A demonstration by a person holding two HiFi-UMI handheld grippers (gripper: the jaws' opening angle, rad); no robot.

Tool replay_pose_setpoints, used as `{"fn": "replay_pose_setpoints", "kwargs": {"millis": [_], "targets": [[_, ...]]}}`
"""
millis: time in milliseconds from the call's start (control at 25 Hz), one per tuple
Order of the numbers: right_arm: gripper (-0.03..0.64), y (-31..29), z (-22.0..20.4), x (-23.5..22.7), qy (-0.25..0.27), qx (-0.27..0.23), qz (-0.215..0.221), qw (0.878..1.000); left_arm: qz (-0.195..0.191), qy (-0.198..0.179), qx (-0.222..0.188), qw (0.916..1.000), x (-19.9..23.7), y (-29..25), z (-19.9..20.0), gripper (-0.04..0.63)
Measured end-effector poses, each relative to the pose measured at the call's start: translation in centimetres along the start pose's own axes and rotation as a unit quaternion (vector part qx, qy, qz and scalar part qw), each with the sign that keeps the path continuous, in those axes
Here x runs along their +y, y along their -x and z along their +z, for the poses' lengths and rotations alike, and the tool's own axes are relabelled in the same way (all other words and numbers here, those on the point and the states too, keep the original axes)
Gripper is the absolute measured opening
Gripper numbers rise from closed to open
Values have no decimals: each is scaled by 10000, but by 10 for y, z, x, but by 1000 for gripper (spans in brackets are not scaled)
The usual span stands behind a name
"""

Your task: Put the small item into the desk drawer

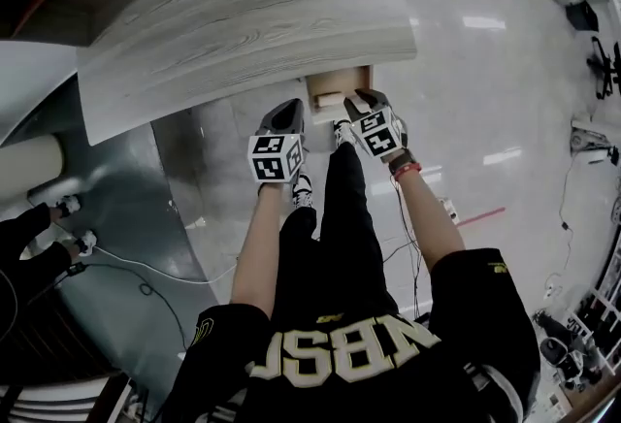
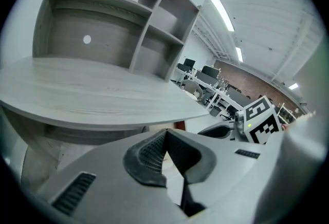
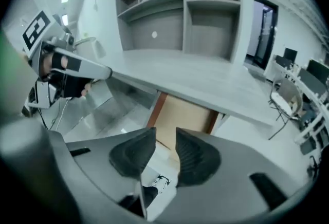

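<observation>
step: item release | small pale item [image 1: 328, 101] seems to lie in open drawer [image 1: 344, 79], near front | right gripper [image 3: 165, 138] wide, empty; left gripper [image 2: 165, 133] jaws together, empty | do: back right gripper out level; then push drawer closed

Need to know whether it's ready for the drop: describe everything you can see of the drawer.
The drawer stands pulled out from under the desk, at its right end. Its inside looks like pale tan wood, with reddish-brown side walls. A pale block sits at its front; whether that is the item or the drawer's front is unclear. The right gripper hovers above it, jaws apart and empty.
</observation>
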State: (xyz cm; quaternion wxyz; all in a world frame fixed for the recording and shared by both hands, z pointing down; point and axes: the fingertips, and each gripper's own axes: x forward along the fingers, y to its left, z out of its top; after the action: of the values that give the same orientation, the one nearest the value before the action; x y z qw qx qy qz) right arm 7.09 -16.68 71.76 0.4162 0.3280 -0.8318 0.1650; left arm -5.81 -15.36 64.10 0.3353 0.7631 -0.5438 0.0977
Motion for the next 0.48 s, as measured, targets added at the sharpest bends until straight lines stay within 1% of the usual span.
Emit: {"fn": "replay_pose_setpoints", "kwargs": {"millis": [120, 240, 400, 480], "targets": [[121, 38, 21, -5, -404, -359, -222, 9983, -32, -41, -183, 9998, -10, 19, 24, 15], [117, 73, 45, -19, -676, -817, -556, 9928, -69, -236, -455, 9987, -18, 34, 53, 15], [110, 124, 71, -28, -960, -1355, -976, 9813, -83, -504, -734, 9960, -30, 61, 84, 15], [107, 154, 88, -27, -1087, -1693, -1177, 9725, -107, -611, -873, 9942, -39, 76, 99, 15]]}}
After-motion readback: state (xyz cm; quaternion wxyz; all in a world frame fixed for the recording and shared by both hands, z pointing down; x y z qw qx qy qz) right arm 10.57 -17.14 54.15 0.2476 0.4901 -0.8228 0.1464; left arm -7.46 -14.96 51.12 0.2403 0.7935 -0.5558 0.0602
